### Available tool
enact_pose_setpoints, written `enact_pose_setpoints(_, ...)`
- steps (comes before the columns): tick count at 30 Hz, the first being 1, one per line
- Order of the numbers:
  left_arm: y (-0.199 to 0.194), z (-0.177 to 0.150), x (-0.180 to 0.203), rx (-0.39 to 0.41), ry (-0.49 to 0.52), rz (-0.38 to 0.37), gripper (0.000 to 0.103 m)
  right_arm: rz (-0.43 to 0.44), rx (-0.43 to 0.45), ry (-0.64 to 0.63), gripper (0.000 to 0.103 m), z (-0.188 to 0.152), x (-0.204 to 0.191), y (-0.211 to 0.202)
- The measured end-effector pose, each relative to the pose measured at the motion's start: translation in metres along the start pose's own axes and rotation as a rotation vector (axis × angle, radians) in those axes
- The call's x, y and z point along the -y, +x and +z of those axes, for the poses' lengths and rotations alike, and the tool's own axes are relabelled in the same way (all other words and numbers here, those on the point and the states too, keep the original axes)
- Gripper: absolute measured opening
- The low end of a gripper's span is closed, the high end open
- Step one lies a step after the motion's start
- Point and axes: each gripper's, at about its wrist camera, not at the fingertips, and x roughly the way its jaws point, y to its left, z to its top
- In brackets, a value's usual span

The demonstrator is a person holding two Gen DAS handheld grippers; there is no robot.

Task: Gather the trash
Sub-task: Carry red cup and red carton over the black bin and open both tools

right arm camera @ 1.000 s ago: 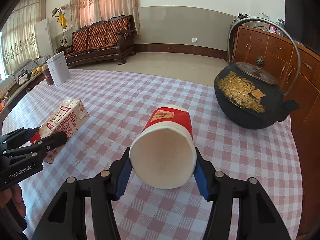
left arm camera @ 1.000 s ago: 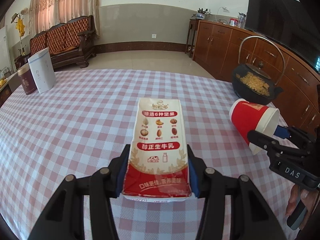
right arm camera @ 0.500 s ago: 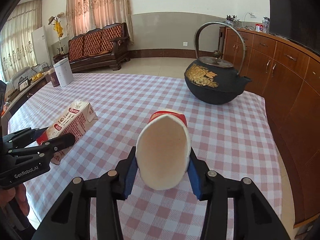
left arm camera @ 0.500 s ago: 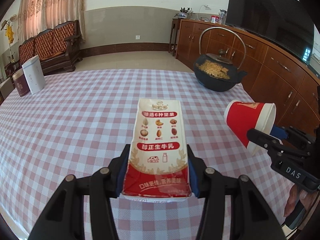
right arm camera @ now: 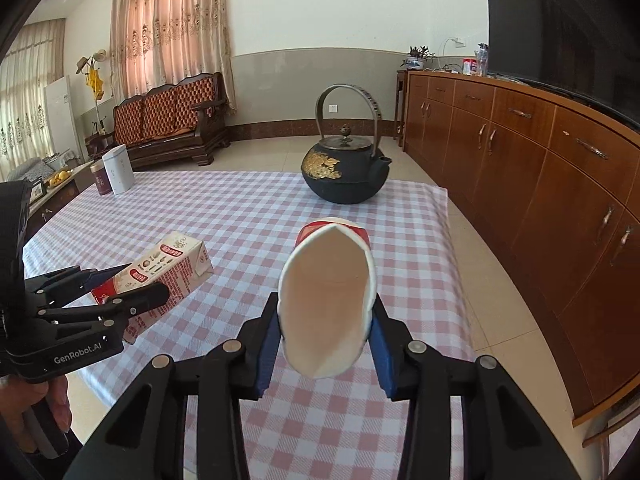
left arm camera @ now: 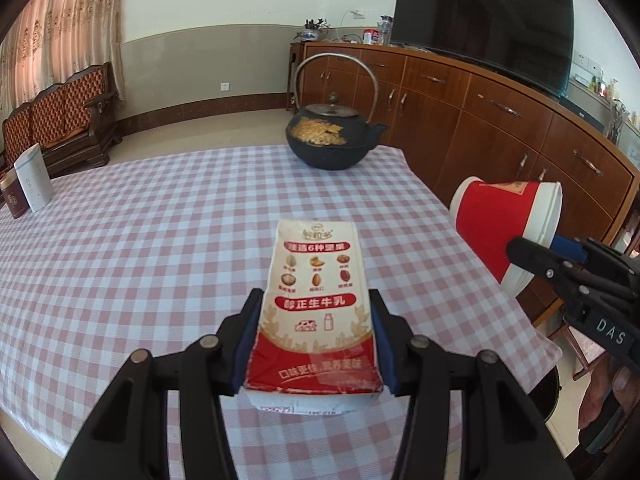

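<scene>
My left gripper [left arm camera: 316, 344] is shut on a red and white milk carton [left arm camera: 318, 304] and holds it lying flat above the checked table [left arm camera: 140, 264]. The carton also shows in the right wrist view [right arm camera: 160, 272], held in the left gripper [right arm camera: 120, 292]. My right gripper [right arm camera: 326, 344] is shut on a red and white paper cup [right arm camera: 328, 300], squeezed to an oval, its open mouth toward the camera. The cup also shows in the left wrist view [left arm camera: 504, 224], held in the right gripper [left arm camera: 540, 252] past the table's right edge.
A black iron teapot [left arm camera: 332, 140] with gold flowers stands at the table's far side. A white box [left arm camera: 34, 178] and a dark tin [left arm camera: 12, 200] stand at the far left. A wooden cabinet [right arm camera: 540, 184] with a television runs along the right. A sofa [right arm camera: 172, 120] stands behind.
Both grippers have pulled back and swung right with their loads, so the teapot now sits farther off and nearer the middle. The cup is squeezed narrower than a second ago.
</scene>
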Motion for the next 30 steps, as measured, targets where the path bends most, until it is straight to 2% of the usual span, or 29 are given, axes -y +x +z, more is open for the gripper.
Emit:
enact_pose_setpoints(16, -0.012, -0.01, 0.119, -0.007, 0.151, -0.164, 0.051, -0.166, 0.022, 0.119, 0.041, -0.057, 0.089, -0.095)
enact_pose_setpoints(30, -0.006, -0.019, 0.205, -0.034, 0.27, -0.291, 0.051, -0.315, 0.005, 0.254, 0.041, -0.114, 0.169, -0.161)
